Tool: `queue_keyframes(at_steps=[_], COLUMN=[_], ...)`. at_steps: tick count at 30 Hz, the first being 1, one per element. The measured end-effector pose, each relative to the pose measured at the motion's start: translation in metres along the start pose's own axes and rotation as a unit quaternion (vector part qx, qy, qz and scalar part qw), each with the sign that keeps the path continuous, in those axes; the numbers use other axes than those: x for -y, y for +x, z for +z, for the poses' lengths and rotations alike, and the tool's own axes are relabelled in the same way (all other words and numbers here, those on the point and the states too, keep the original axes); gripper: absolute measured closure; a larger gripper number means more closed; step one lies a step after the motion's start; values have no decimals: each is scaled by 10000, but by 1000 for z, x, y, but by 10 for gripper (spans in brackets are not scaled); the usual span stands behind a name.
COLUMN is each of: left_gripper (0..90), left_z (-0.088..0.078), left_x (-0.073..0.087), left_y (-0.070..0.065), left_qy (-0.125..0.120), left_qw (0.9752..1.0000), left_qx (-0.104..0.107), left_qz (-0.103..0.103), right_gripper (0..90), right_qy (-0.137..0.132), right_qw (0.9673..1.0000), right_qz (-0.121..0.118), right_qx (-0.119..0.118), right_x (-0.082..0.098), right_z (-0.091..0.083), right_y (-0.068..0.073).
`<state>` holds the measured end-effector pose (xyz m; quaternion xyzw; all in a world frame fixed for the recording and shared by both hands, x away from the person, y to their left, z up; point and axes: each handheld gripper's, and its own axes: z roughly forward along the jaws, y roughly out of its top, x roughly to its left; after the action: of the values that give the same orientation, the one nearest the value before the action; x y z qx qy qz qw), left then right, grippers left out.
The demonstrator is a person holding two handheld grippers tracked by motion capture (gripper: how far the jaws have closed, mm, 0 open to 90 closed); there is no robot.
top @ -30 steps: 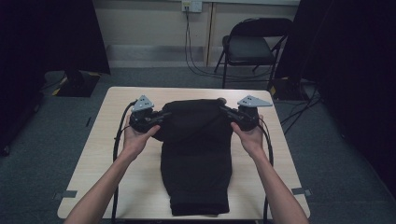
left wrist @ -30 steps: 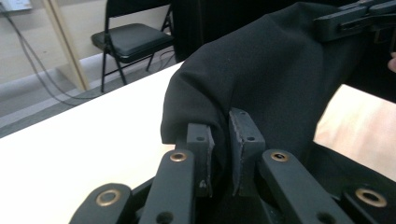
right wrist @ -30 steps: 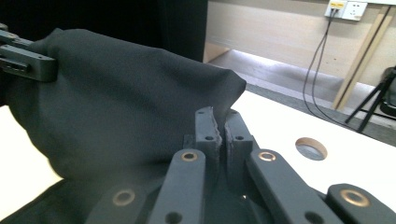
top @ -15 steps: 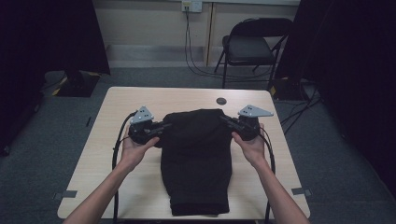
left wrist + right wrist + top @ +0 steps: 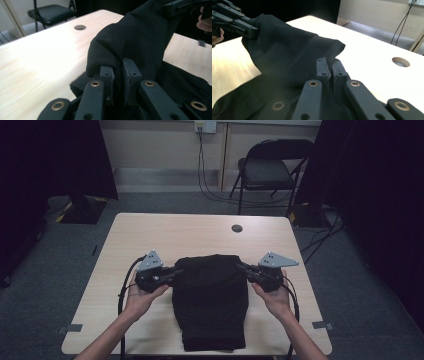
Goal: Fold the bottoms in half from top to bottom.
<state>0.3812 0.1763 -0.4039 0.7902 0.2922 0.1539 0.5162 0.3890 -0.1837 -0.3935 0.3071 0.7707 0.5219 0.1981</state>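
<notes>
Both grippers have drawn the far edge of the black garment [image 5: 211, 300] back toward six o'clock since a second ago, so the fold-over looks roughly halfway done. The left gripper [image 5: 172, 273] pinches the fold's nine o'clock corner, the right gripper [image 5: 241, 267] its three o'clock corner, each clamped tight on cloth. Forearms reach in from six o'clock, hands low and level above the table [image 5: 165, 232].

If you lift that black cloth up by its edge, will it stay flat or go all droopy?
Probably droopy. The black cloth already sags in soft folds between the left gripper and right gripper pinching its far edge. It likely weighs little, since thin pinches hold it up. It shouldn't roll or break.
</notes>
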Motion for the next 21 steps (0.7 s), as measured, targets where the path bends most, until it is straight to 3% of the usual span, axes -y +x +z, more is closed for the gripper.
queue_keyframes(at_steps=[11,21], left_gripper=[798,776], left_z=[-10,-5], left_x=[23,46], left_y=[-29,-47], left_qy=[276,809], left_qw=[9987,9945], left_qx=[410,642], left_qz=[92,186], right_gripper=[870,855], right_qy=[189,810], right_qw=[9996,9961], right_qz=[63,3], right_qx=[-189,-336], right_x=[26,63], right_z=[-21,-30], right_y=[17,34])
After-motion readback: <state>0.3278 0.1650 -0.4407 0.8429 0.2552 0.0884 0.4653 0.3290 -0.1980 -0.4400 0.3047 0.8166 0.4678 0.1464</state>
